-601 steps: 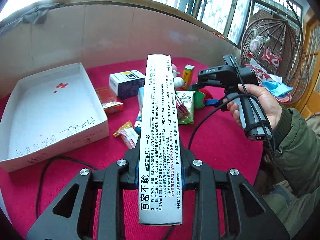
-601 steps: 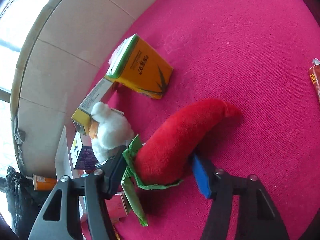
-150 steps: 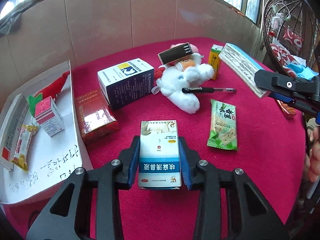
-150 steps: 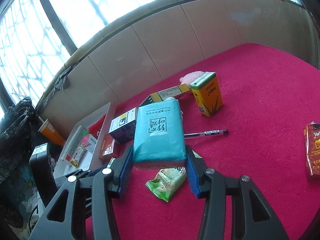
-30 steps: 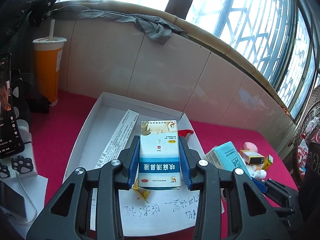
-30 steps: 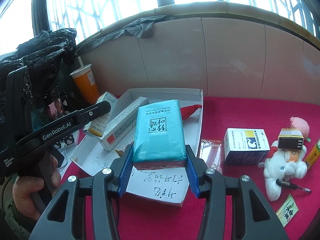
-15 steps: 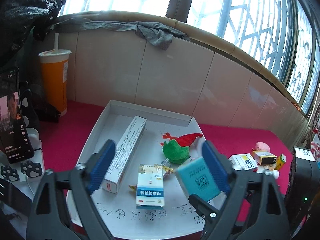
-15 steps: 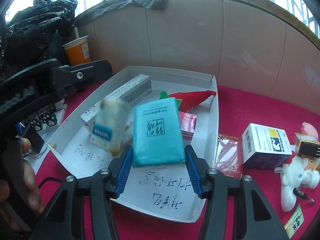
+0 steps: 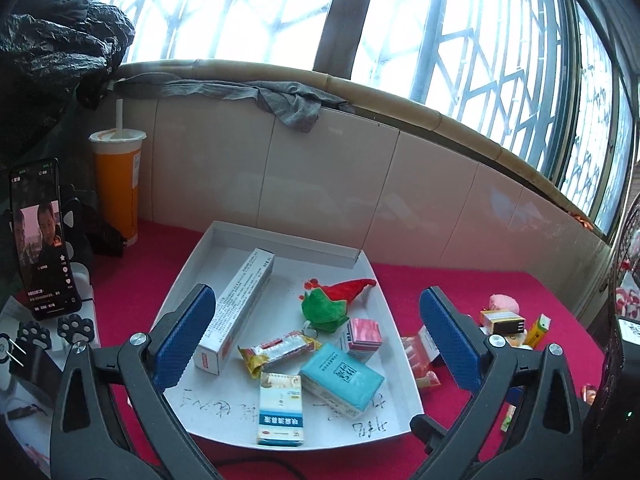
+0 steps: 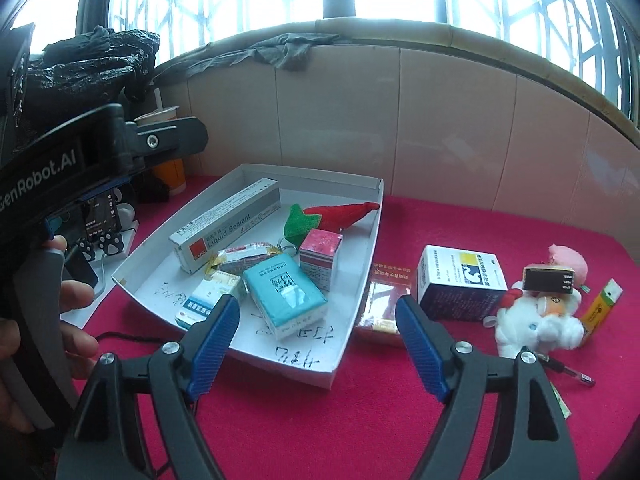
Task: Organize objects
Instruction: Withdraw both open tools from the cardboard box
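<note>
A white cardboard tray [image 9: 200, 268] [image 10: 344, 344] on the red table holds a long sealant box [image 9: 236, 308] [image 10: 228, 224], a red plush chili [image 9: 344, 292] [image 10: 336, 212], a snack bar [image 9: 280, 348], a small pink box [image 9: 362, 334] [image 10: 320, 256], a teal tissue pack [image 9: 340, 380] [image 10: 284, 292] and a blue-and-white medicine box [image 9: 280, 408] [image 10: 208, 296]. My left gripper [image 9: 316, 336] is open and empty above the tray's near side. My right gripper [image 10: 316, 344] is open and empty over the tray's front edge.
Outside the tray to the right lie a red packet [image 10: 384, 296], a blue-and-white box [image 10: 460, 280], a white plush toy [image 10: 536, 320], a pen [image 10: 568, 372] and a yellow carton [image 10: 600, 308]. An orange drink cup [image 9: 116, 184] and a phone [image 9: 40, 236] stand at the left.
Both grippers have opened and pulled back. The blue-and-white medicine box and the teal tissue pack now lie in the tray.
</note>
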Motion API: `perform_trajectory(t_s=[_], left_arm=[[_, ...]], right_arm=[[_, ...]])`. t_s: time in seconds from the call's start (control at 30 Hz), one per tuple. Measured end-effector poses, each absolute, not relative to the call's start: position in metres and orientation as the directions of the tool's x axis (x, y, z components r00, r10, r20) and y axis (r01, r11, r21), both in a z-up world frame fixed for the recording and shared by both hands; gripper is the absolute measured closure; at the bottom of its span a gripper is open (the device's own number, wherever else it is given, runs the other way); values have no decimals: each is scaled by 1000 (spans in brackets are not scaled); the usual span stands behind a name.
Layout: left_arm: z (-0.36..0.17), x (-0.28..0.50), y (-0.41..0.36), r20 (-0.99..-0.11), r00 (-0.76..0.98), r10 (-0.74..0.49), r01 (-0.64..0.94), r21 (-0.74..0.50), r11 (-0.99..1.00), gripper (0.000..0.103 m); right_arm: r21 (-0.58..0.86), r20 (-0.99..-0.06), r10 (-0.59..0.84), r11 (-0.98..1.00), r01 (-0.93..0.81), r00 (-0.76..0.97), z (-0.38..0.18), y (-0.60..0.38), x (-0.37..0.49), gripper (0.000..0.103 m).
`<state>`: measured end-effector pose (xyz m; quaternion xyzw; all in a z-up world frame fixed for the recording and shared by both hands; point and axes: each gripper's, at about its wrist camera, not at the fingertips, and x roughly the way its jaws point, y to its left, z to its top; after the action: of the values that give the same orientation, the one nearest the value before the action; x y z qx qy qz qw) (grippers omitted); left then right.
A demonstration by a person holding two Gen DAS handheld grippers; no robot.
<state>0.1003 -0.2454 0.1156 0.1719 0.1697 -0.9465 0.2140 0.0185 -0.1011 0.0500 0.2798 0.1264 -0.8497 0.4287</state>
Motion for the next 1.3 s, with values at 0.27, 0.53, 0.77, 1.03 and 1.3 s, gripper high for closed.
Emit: perform_trajectory(t_s=[0.27,0.53,0.77,1.03,1.3], left_arm=[[96,92,-197,-471,-855,-217,372,-264,-890,0],[73,74,-148,-558,-826,-83,240,-215,-947,0],[72,69,-138,-586,-809,-42,211,-224,-951,0],[148,72,-137,-568,-804,178,86,-406,-910,0],[248,109,-83,-355,-737,575,-241,-657,-715,0]], right_arm=[[89,-633,-596,-690,719,-494,36,-40,7,22],[132,-610,-509,-821,556,-607,29,37,-12,22],[187,-648,-450,-876,445,-614,13,72,-30,22],[186,-635,-456,-874,449,-624,16,76,-28,22],[205,-628,-445,-886,417,-638,22,85,-31,22]])
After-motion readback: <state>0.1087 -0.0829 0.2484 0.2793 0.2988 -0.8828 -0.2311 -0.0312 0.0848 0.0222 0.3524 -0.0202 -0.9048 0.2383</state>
